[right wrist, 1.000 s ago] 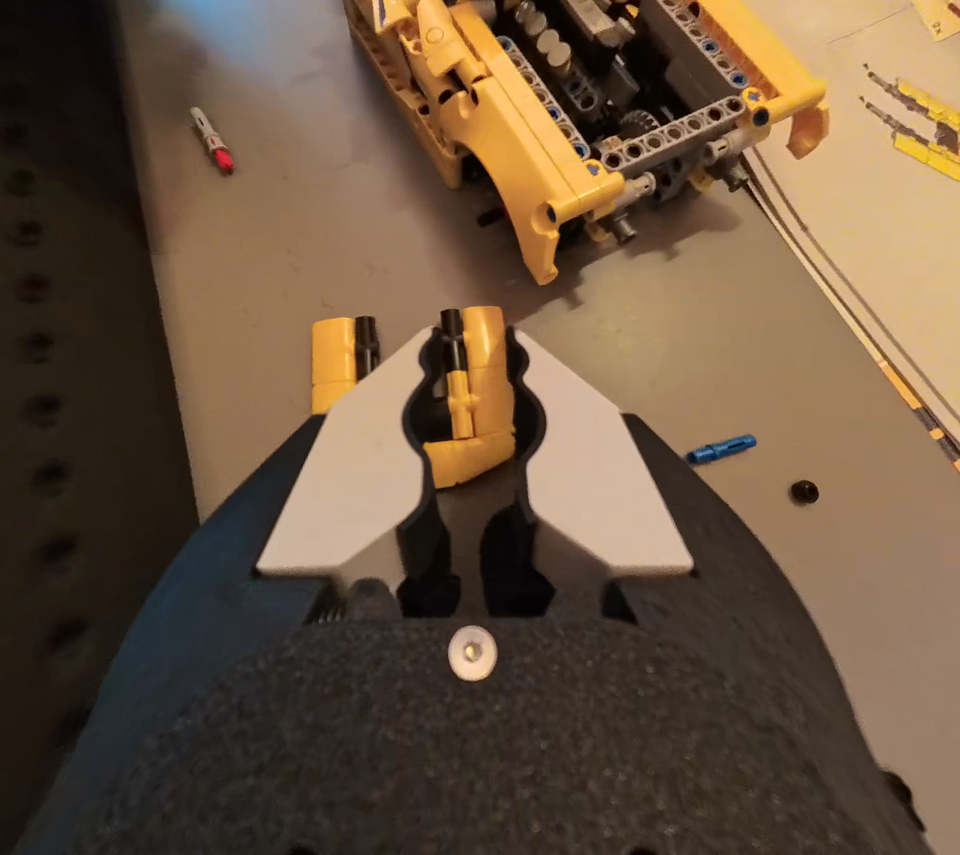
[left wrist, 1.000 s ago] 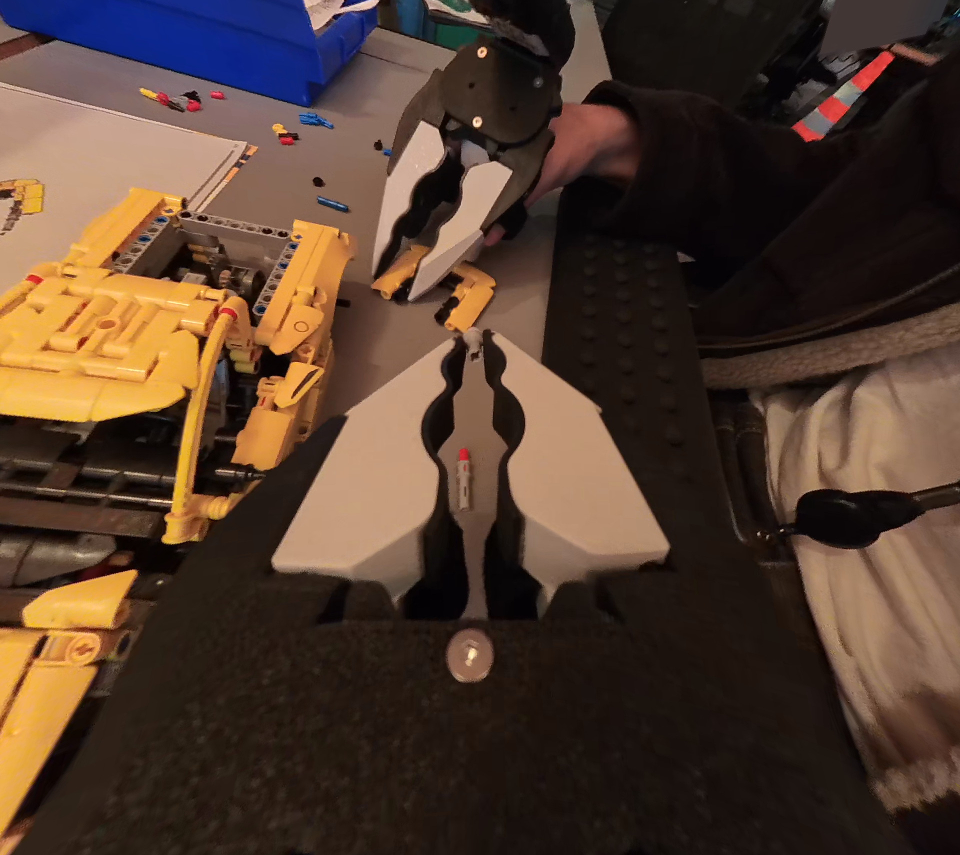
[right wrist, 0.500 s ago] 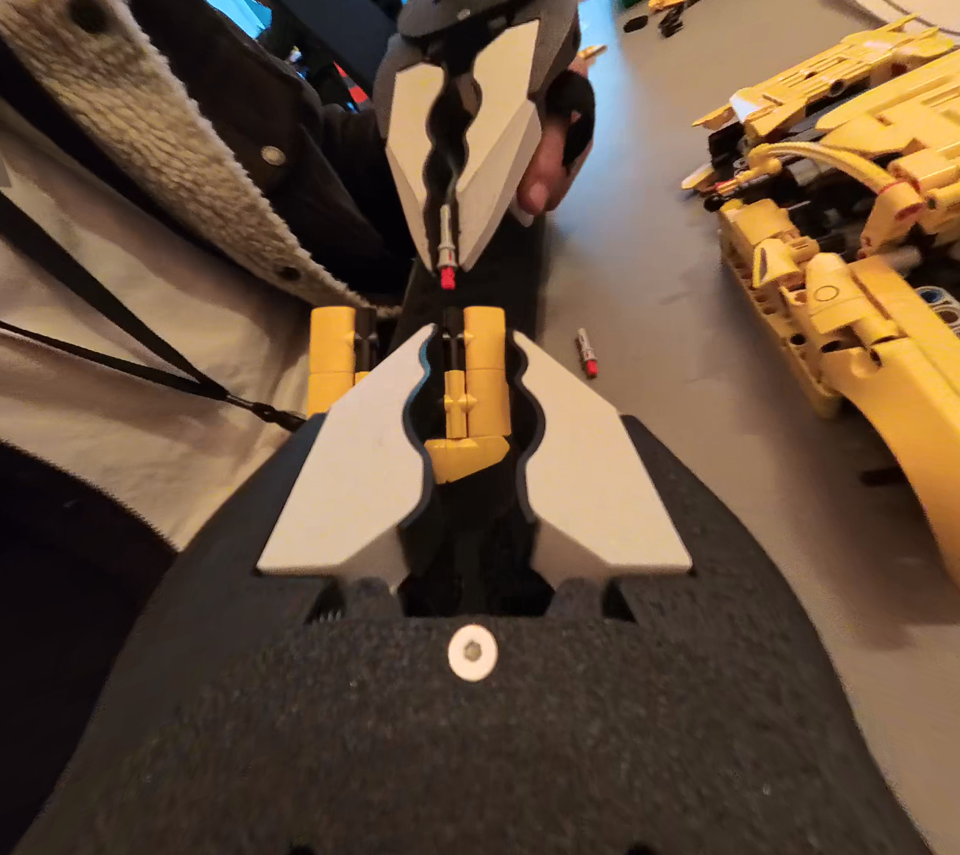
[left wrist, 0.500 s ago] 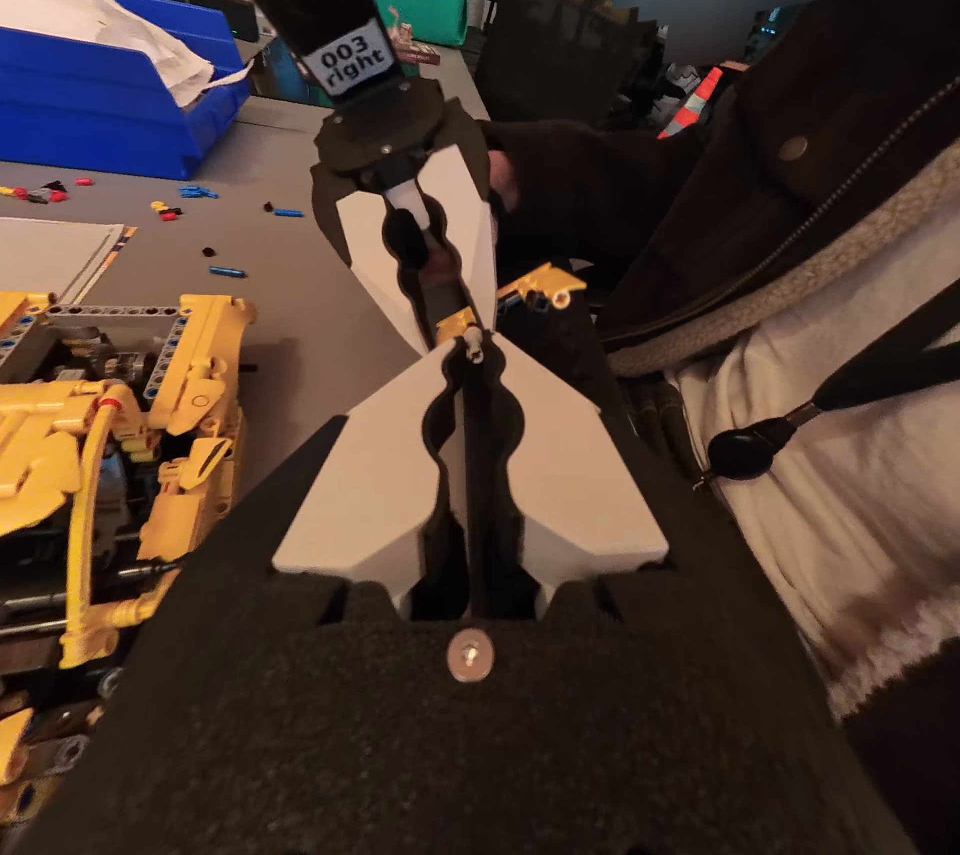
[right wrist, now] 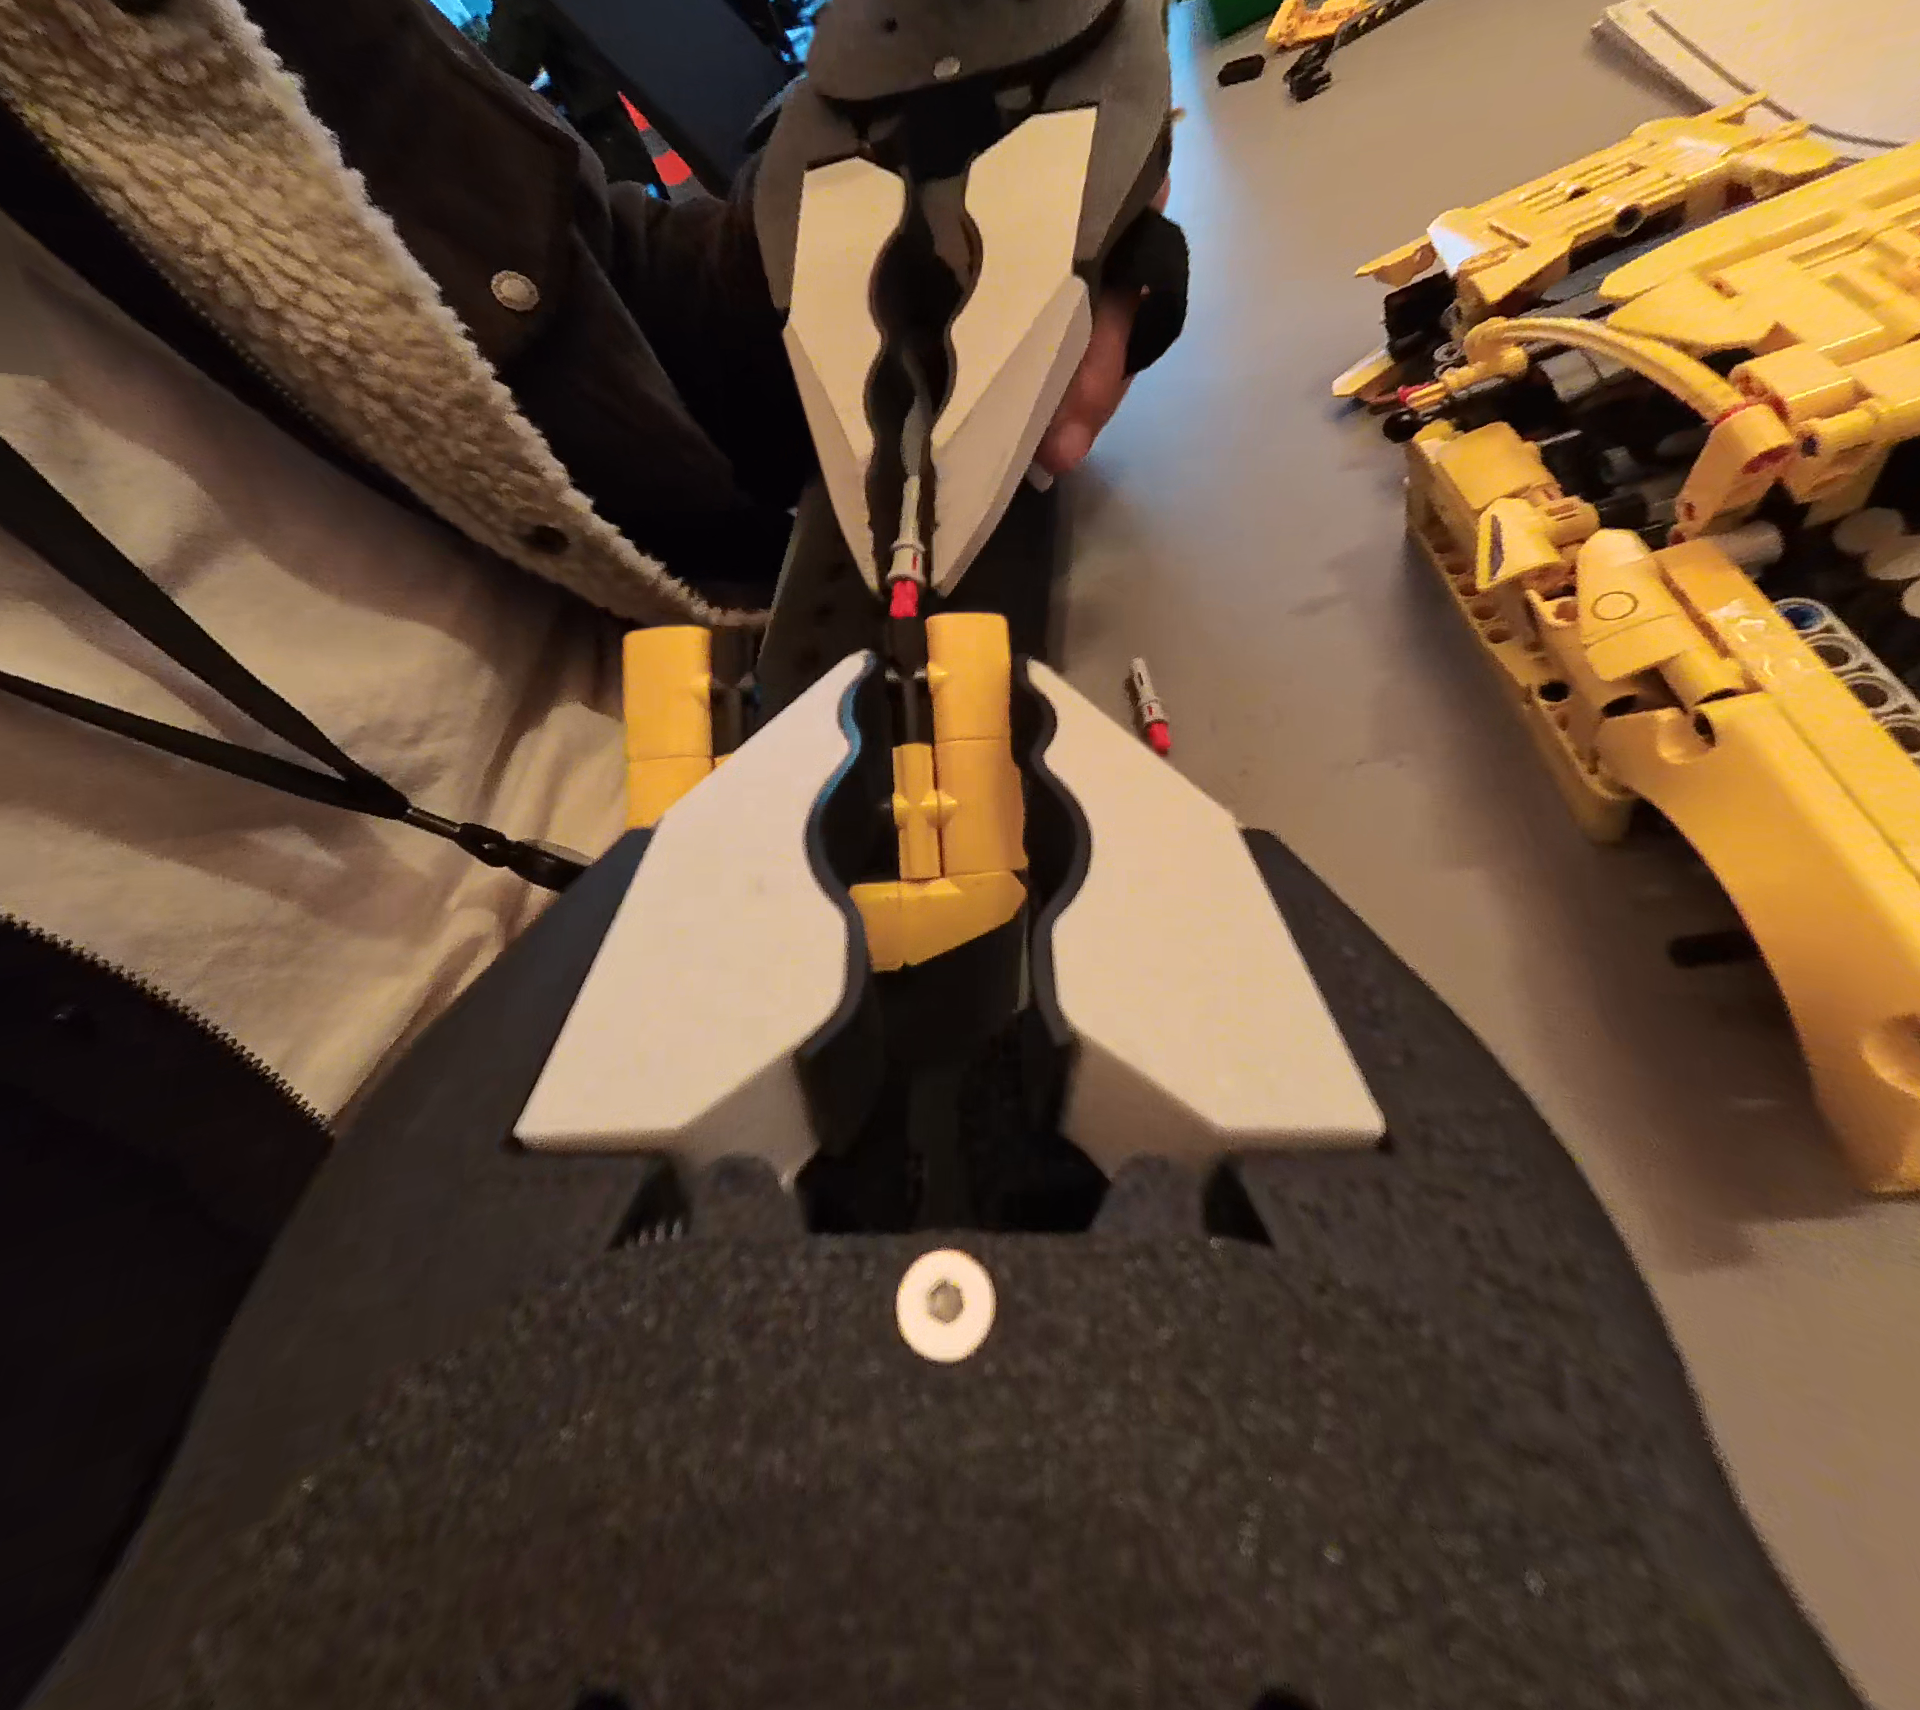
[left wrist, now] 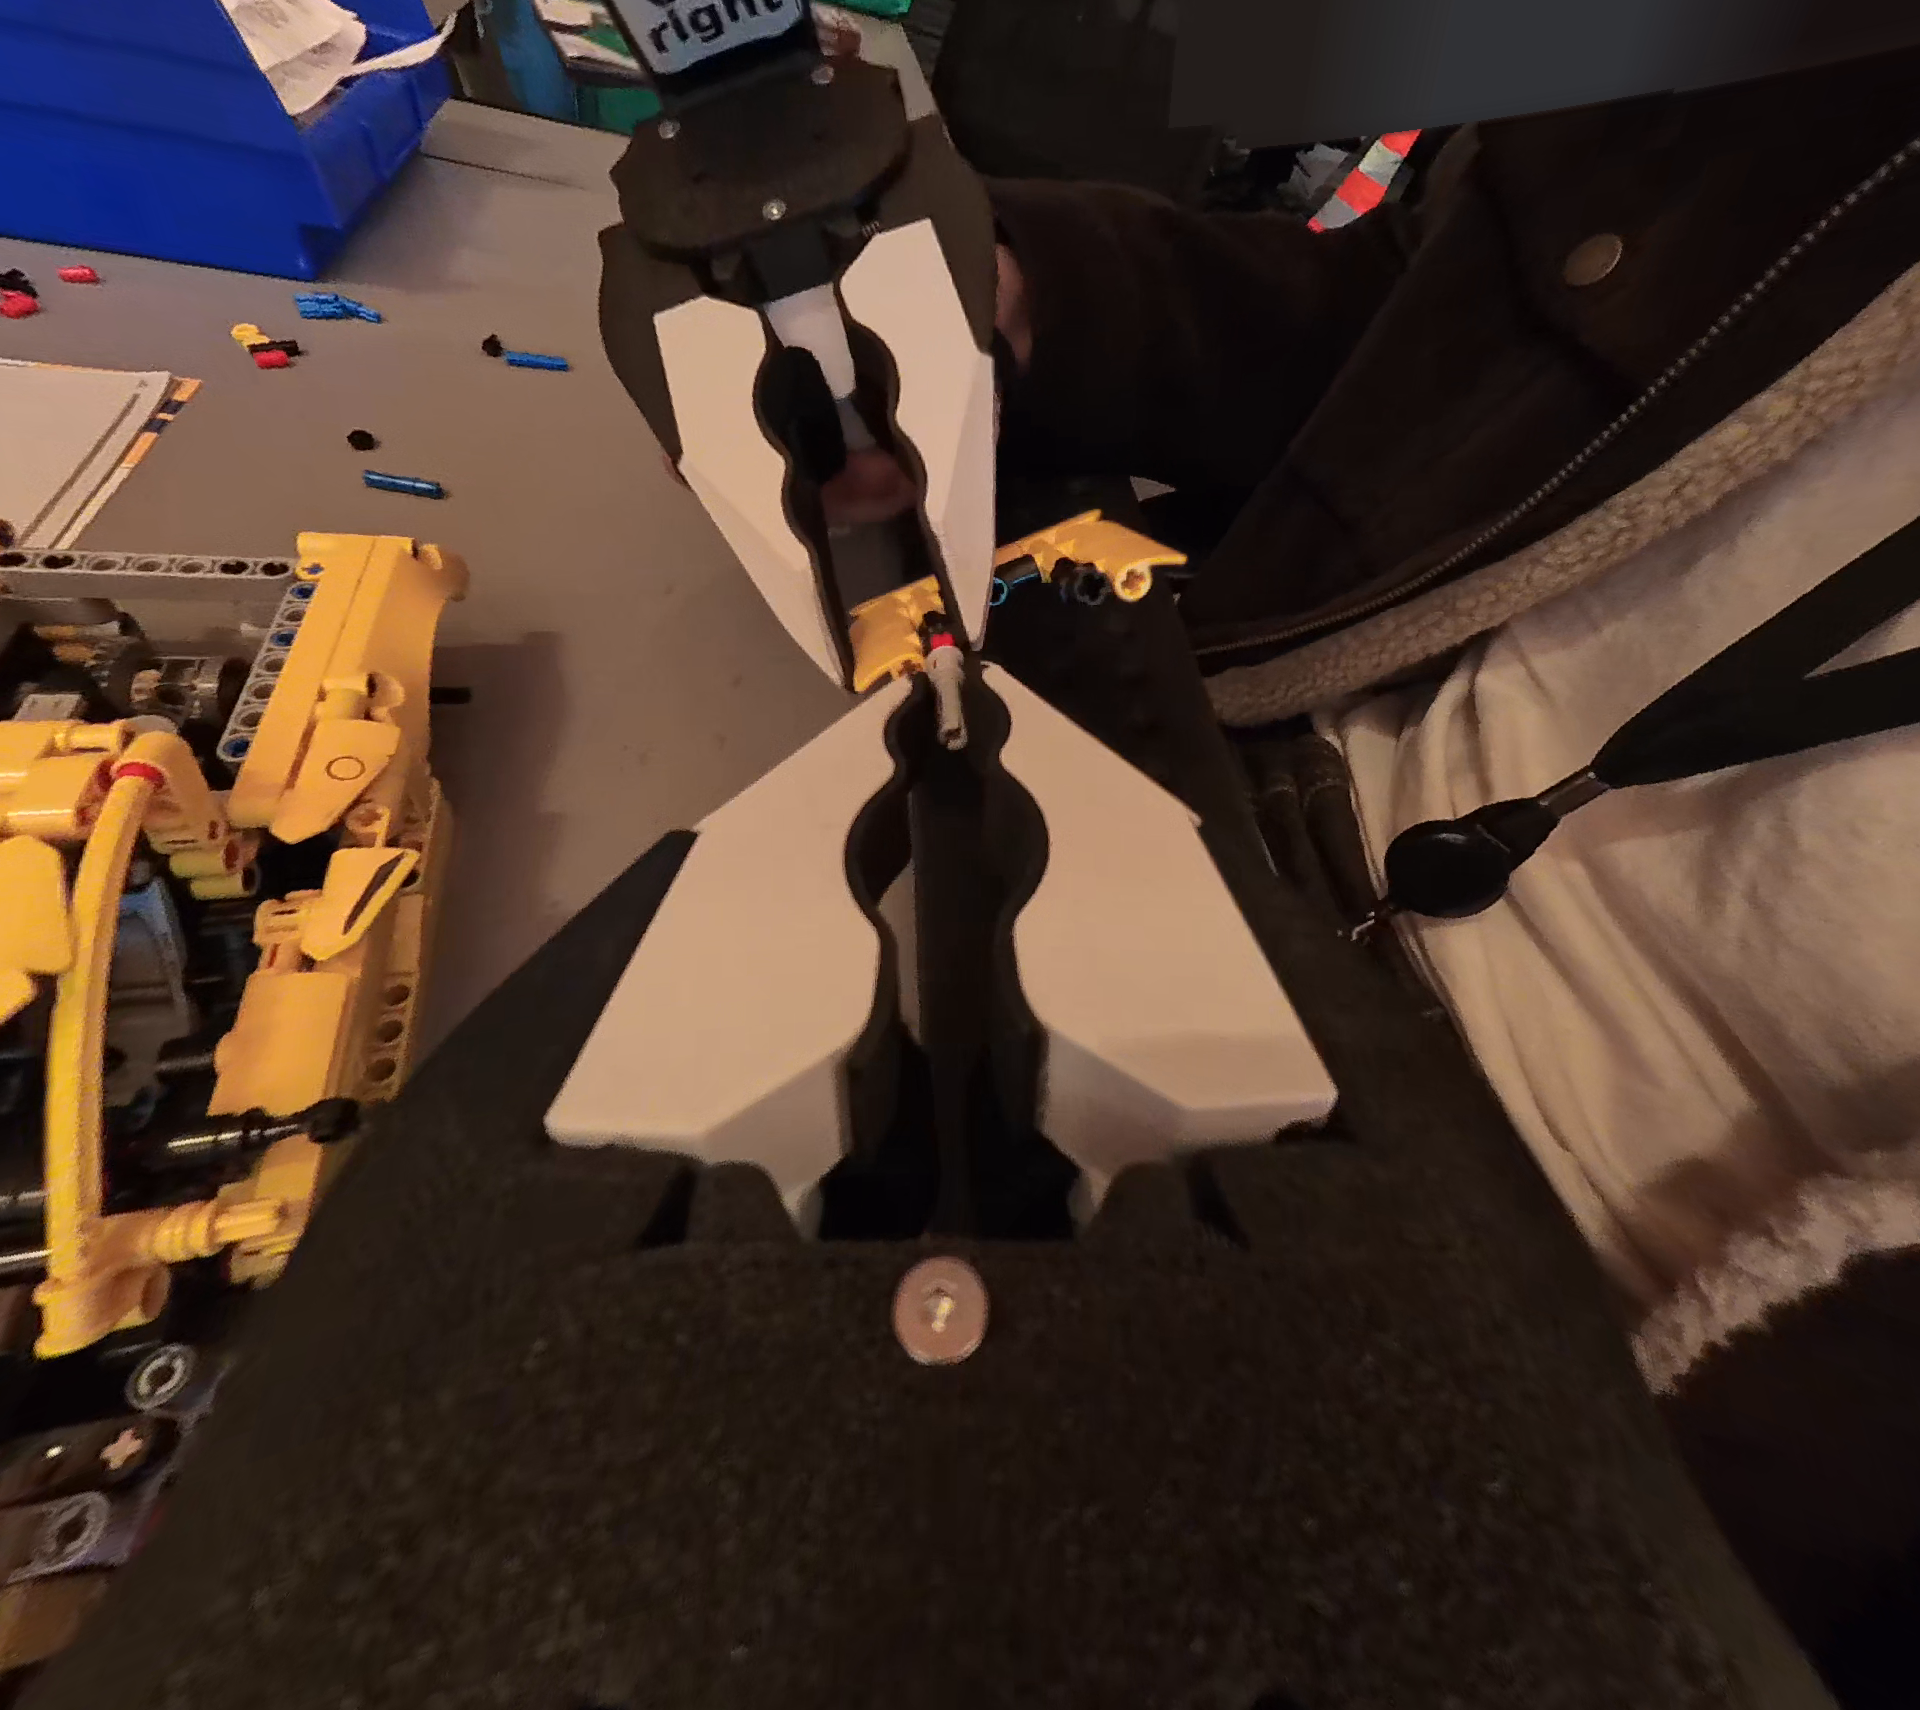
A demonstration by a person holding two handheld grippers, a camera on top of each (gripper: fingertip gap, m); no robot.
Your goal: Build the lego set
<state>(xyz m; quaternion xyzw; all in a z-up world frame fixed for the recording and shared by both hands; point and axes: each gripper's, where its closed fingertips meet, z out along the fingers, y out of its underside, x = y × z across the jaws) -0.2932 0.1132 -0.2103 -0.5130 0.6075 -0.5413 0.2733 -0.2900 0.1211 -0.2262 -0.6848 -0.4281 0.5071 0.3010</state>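
My left gripper [left wrist: 948, 694] is shut on a small grey pin with a red tip [left wrist: 945, 681]. My right gripper [right wrist: 940, 673] is shut on a yellow lego sub-assembly [right wrist: 961, 787] with a black pin along it. The two grippers face each other tip to tip above the table's near edge. The pin's red tip [right wrist: 903, 595] touches the top of the yellow sub-assembly. The right gripper [left wrist: 909, 632] shows in the left wrist view, the left gripper [right wrist: 906, 574] in the right wrist view. The big yellow lego vehicle [left wrist: 208, 881] stands on the grey table [left wrist: 582, 621].
A second grey pin with a red tip [right wrist: 1148, 704] lies on the table. A blue bin [left wrist: 187, 81] with papers stands at the back left. Several small loose pins [left wrist: 400, 481] and an instruction booklet [left wrist: 73, 434] lie nearby. A person's jacket [left wrist: 1558, 465] is close on the right.
Both grippers lifted from the table and turned to face each other. The red-tipped pin has closed in on the yellow sub-assembly and now touches it.
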